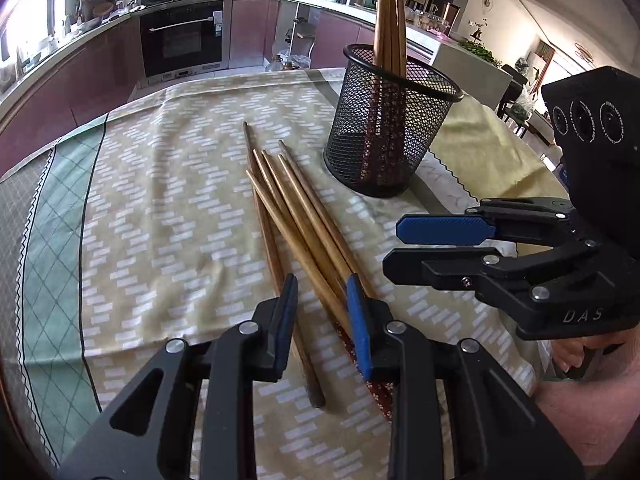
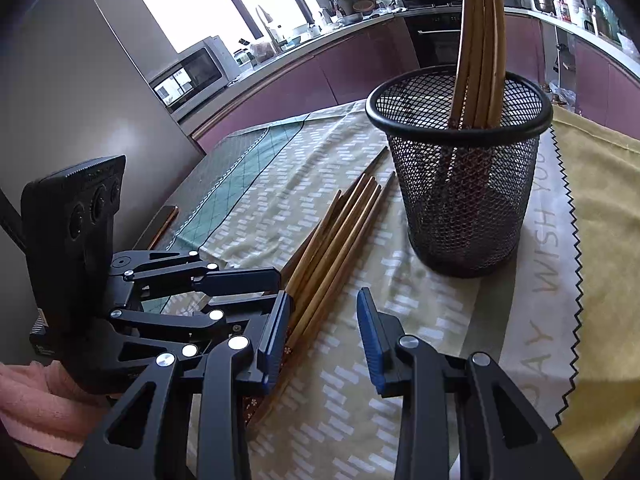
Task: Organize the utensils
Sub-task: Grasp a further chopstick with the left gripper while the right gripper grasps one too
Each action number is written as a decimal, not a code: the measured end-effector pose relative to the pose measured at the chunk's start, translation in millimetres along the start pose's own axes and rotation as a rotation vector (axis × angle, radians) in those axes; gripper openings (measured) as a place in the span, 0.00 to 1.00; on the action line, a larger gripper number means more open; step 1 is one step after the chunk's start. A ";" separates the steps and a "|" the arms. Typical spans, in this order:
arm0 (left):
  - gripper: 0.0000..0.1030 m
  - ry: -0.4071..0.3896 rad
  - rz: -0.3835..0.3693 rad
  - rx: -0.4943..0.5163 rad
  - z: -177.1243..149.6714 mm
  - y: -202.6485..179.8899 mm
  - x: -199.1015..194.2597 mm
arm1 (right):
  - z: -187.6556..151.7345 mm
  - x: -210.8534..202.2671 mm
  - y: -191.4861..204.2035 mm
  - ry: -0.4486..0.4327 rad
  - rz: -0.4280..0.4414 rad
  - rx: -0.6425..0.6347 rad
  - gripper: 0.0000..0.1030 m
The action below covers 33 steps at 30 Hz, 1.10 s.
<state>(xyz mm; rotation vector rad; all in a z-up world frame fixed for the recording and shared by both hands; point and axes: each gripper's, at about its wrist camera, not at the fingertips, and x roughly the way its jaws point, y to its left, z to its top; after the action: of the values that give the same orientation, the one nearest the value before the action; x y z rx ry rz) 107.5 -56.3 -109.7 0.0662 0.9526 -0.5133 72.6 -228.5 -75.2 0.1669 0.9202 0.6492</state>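
Chopsticks [image 1: 296, 216] lie loose in a fanned bundle at the centre of the left wrist frame, on the patterned tablecloth [image 1: 160, 208], their tips pointing toward the upper middle. We go big to small from here. The tablecloth covers the whole table, with a green checked strip at the left edge. The black mesh cup [image 1: 390, 132] stands upright in the upper right of centre, just beside the bundle's far tips but apart from them; more chopsticks [image 1: 390, 12] stand inside it, leaning out past the top of the frame. The left gripper [image 1: 322, 320] sits at the bottom centre, jaws apart and released, straddling the near ends of the bundle; we cannot tell if a pad touches any stick. The right gripper [image 2: 324, 336] in its own view is bottom centre, also unclenched, nothing between its blue pads, with the bundle beside its left pad. A pink sleeve [image 2: 36, 408] shows in the lower left of the right wrist frame.
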 end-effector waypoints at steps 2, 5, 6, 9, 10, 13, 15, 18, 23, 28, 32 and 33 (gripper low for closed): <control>0.21 0.010 -0.002 -0.013 1.3 1.8 2.4 | 0.0 4.1 0.0 0.008 -0.002 0.006 0.32; 0.15 0.014 -0.006 -0.041 2.5 8.4 4.9 | -0.7 8.2 0.7 0.020 -0.011 0.007 0.32; 0.13 0.016 -0.011 -0.053 2.6 10.8 4.2 | -1.2 9.8 1.1 0.025 -0.015 0.005 0.32; 0.10 0.010 -0.014 -0.075 3.7 17.4 2.0 | 0.1 14.4 2.2 0.033 -0.025 -0.001 0.32; 0.10 0.010 -0.016 -0.082 3.6 19.3 1.3 | 0.5 15.2 2.3 0.034 -0.030 -0.003 0.32; 0.10 -0.003 -0.015 -0.093 4.6 23.3 -2.4 | 3.0 19.1 4.9 0.037 -0.050 -0.016 0.32; 0.10 -0.020 -0.002 -0.087 5.4 23.9 -5.9 | 3.7 22.2 7.5 0.043 -0.077 -0.031 0.32; 0.11 -0.034 0.018 -0.076 7.3 24.6 -7.4 | 2.3 23.0 10.8 0.044 -0.115 -0.059 0.29; 0.11 -0.008 0.080 -0.056 7.7 32.1 2.5 | 1.1 19.9 9.4 0.051 -0.135 -0.063 0.26; 0.15 -0.006 0.105 -0.030 5.6 32.1 6.3 | 1.6 18.9 9.8 0.061 -0.161 -0.074 0.25; 0.13 -0.012 0.110 -0.052 3.4 32.6 6.4 | 3.4 22.4 14.7 0.063 -0.185 -0.093 0.26; 0.11 -0.012 0.113 -0.063 2.3 32.6 5.6 | 3.8 23.0 15.8 0.065 -0.190 -0.098 0.26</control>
<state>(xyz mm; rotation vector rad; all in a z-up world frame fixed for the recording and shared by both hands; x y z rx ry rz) 126.4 -30.5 -118.3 0.0599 0.9465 -0.3786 78.4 -201.9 -82.4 -0.0291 0.9517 0.5247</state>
